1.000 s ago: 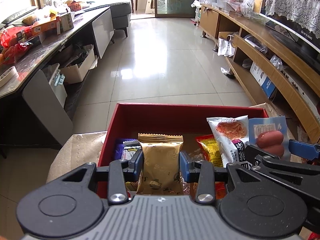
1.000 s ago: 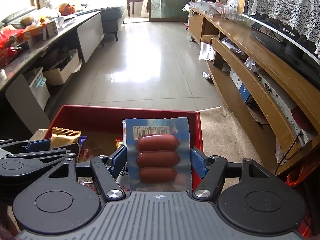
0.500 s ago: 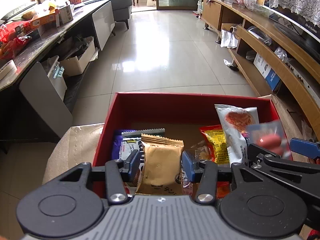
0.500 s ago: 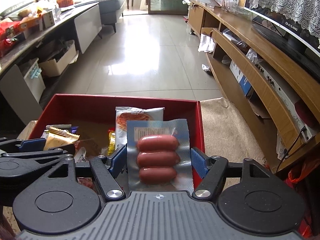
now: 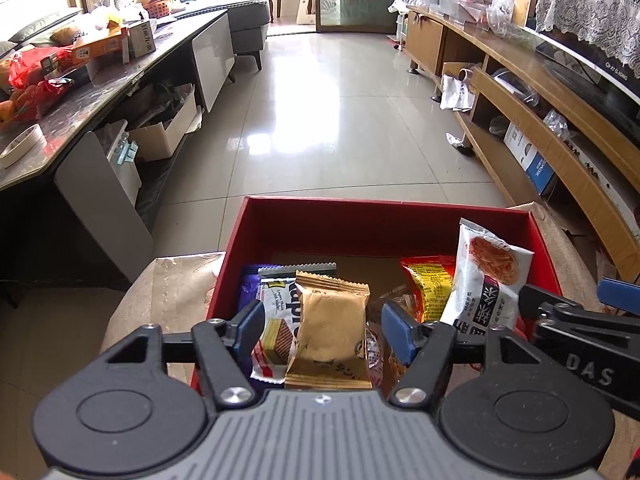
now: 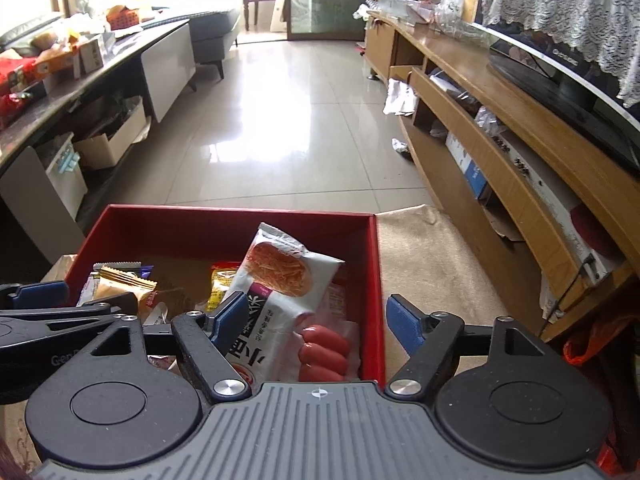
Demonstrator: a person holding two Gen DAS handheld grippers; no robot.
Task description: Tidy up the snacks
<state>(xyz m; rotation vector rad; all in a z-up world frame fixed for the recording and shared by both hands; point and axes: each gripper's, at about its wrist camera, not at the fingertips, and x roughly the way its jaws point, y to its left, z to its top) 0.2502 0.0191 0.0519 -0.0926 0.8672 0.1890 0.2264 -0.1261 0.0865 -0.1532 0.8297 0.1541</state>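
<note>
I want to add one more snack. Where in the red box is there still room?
The bare brown floor of the red box along its far wall, behind the tan packet and yellow packet, is free. The near half is crowded: wafer pack, white noodle bag and sausages fill it.

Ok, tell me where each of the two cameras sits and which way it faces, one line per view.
Left wrist: on the left gripper, looking forward and down between its open fingers at the tan packet in the red box; the right gripper's finger shows at the right edge.
Right wrist: on the right gripper, looking forward and down at the sausage pack in the box's right corner; the left gripper shows at the left edge.
Shared: the red box, the white noodle bag, the tiled floor.
</note>
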